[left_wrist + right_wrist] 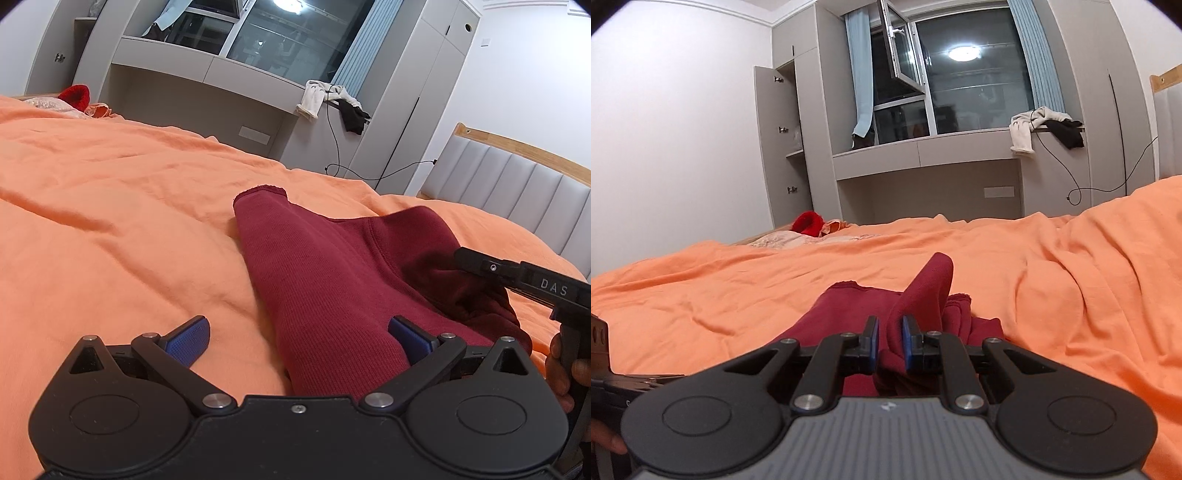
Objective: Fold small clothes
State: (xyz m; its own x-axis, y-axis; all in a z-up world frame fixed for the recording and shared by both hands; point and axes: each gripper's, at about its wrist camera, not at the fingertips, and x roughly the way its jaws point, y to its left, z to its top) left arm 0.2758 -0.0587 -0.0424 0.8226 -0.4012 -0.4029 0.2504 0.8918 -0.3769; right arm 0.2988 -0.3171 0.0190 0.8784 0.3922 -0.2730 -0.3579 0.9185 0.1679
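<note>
- Right gripper [890, 341] pinches a fold of the maroon garment [332, 288], lifting it to fold over.
- Left gripper [299, 339] hangs open over the garment on the orange bed [110, 221], ready to pin it.

A home bedroom: a bed [1071, 277] with orange sheets, a padded headboard [517, 184], built-in wardrobes [783, 147], a curtained window [960, 81].

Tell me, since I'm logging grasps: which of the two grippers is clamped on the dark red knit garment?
The right gripper: its blue pads pinch a raised fold of the dark red knit garment. The left gripper is spread wide, holding nothing.
</note>
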